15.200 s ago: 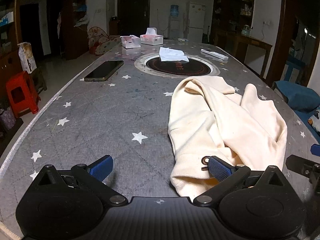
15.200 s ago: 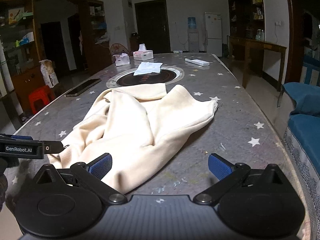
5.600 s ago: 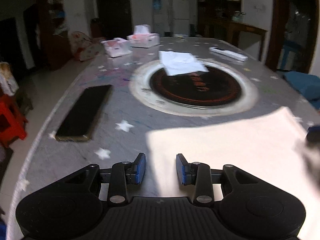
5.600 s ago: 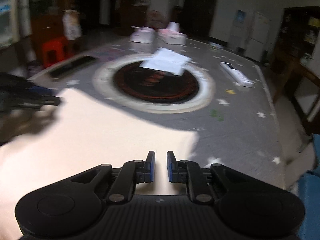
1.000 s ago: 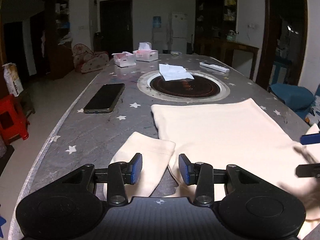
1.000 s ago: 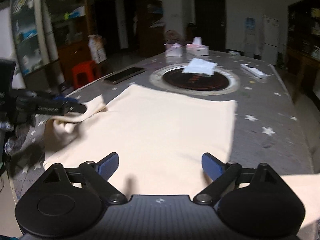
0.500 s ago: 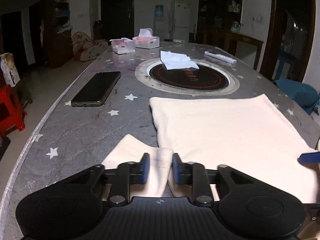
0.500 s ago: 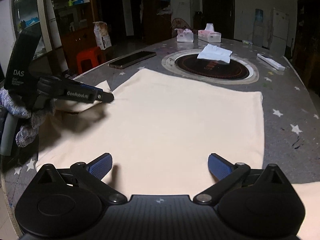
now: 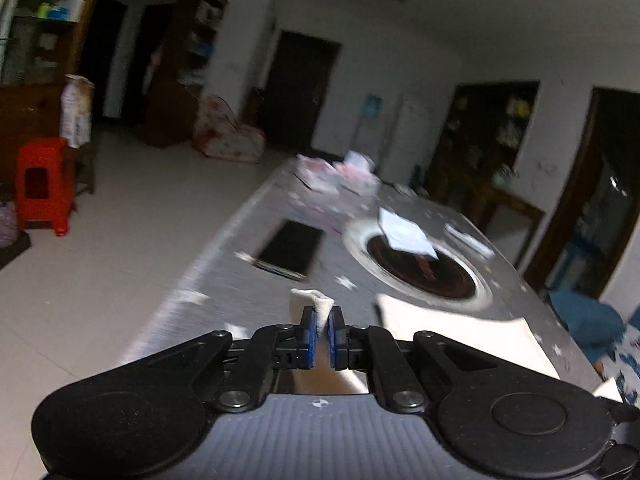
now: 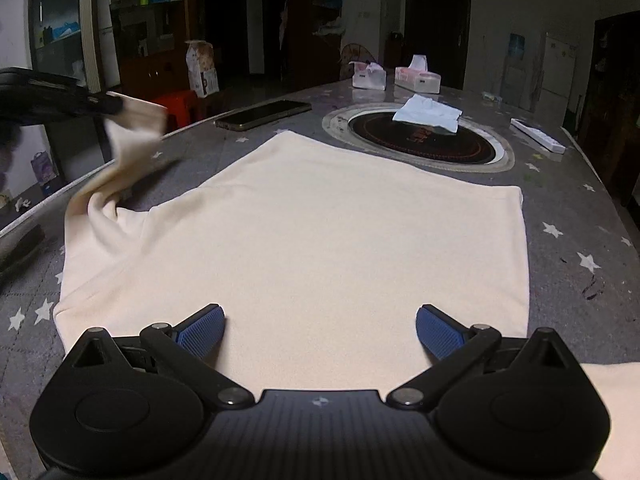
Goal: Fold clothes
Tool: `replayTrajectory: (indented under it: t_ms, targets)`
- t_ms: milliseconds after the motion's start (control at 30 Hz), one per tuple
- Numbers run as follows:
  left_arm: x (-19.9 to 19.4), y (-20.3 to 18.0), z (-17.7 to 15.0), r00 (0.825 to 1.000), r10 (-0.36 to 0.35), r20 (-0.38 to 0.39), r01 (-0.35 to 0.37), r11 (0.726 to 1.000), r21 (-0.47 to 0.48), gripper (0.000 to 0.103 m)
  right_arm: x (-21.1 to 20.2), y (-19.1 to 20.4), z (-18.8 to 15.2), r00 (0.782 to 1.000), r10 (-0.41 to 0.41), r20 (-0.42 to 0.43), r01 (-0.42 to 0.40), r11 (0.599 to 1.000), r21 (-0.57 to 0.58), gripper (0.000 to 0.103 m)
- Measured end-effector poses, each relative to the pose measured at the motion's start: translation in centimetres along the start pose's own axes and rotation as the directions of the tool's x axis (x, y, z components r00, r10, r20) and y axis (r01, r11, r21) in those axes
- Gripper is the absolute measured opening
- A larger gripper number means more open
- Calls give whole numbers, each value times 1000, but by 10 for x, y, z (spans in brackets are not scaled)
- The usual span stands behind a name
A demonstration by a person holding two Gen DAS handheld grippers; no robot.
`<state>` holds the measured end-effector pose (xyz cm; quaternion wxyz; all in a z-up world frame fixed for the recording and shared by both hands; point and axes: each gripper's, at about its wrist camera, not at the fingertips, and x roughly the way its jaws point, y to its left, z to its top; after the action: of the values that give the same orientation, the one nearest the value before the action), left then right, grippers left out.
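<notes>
A cream long-sleeved top [image 10: 320, 240] lies spread flat on the grey star-patterned table [image 10: 580, 248]. My left gripper [image 9: 322, 336] is shut on the cuff of the left sleeve [image 9: 316, 304] and holds it lifted above the table. In the right wrist view the left gripper [image 10: 108, 106] appears at the left with the sleeve [image 10: 120, 152] hanging from it down to the top's shoulder. My right gripper [image 10: 320, 332] is open and empty, low over the near edge of the top. The right sleeve [image 10: 616, 400] lies at the near right.
A black phone [image 10: 264, 114] lies at the table's left edge. A round black hotplate [image 10: 420, 138] with a white tissue [image 10: 426, 114] sits beyond the top. Two tissue boxes [image 10: 416, 76] and a white remote [image 10: 538, 140] lie farther back. A red stool [image 9: 42, 184] stands on the floor.
My left gripper closed fully on the left sleeve cuff and lifted it off the table, tilting up and left. My right gripper stayed open over the top's near edge.
</notes>
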<state>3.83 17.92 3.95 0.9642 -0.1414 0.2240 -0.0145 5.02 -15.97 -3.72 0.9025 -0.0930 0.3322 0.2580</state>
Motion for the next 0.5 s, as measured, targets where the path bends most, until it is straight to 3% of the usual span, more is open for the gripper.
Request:
replayTrajectory:
  t_ms: [200, 367, 500]
  targets:
    - [-37, 43, -9, 999, 41, 36, -39, 998, -54, 7, 0, 1, -1, 1000, -3, 6, 3, 1000, -4, 103]
    - [-31, 79, -34, 991, 124, -45, -127, 989, -69, 7, 0, 0, -1, 1000, -1, 8, 1, 1000, -2, 103]
    - [-24, 87, -48, 988, 135, -75, -139, 989, -50, 7, 0, 0, -1, 1000, 0, 8, 0, 1000, 0, 103]
